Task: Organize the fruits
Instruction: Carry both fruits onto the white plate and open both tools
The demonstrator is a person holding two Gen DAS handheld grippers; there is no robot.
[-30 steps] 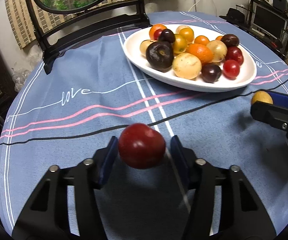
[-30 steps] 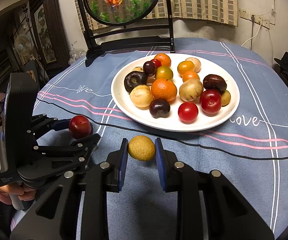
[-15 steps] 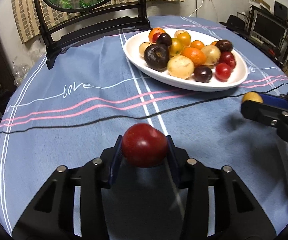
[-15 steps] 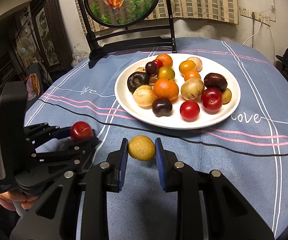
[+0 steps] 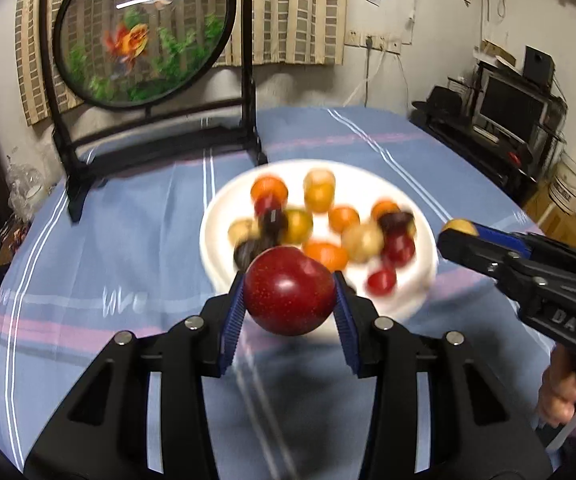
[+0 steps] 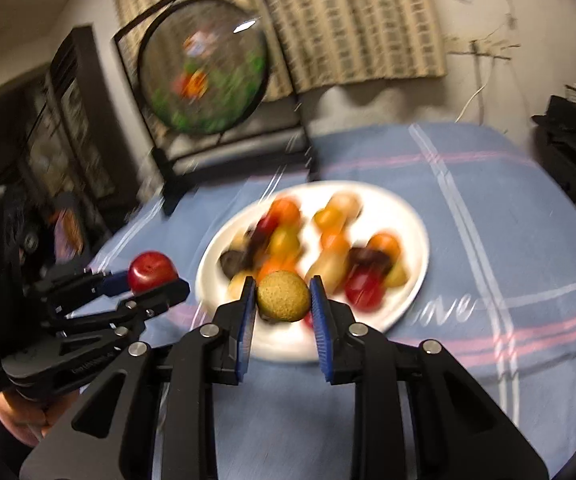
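Left wrist view: your left gripper (image 5: 289, 305) is clamped on a red plum (image 5: 289, 289). Blue pads press both flanks and the fruit hangs clear of the cloth.
Left jaws: they have just been closing and now sit narrow, with the plum pinched between them and no gap at either pad.
Plum position: in the air, in front of the near rim of the white plate (image 5: 216, 248) as this camera sees it.
Right wrist view: your right gripper (image 6: 283, 300) is closed on a small yellow-brown fruit (image 6: 284, 297) with a rough, speckled skin.
Right jaws: as tight as they go. The pads touch both sides of the fruit, which is held up off the table.
Yellow fruit position: over the near edge of the plate from this view; from the left wrist you see it just right of the plate, at the tip of the right gripper (image 5: 458, 229).
Plate: holds a loose pile of mixed fruit (image 6: 328, 240) in orange, yellow, red and dark purple. It is motion-blurred, so you cannot count it.
Table: blue tablecloth (image 5: 128, 232) with white and pink stripes and script lettering; the plate sits near its middle.
Background: round goldfish screen (image 5: 144, 36) in a black stand at the far edge of the table.
Hands: your right hand (image 5: 564, 392) shows at the lower right of the left view, gripping the handle.
Image quality: both views are smeared, the right more.
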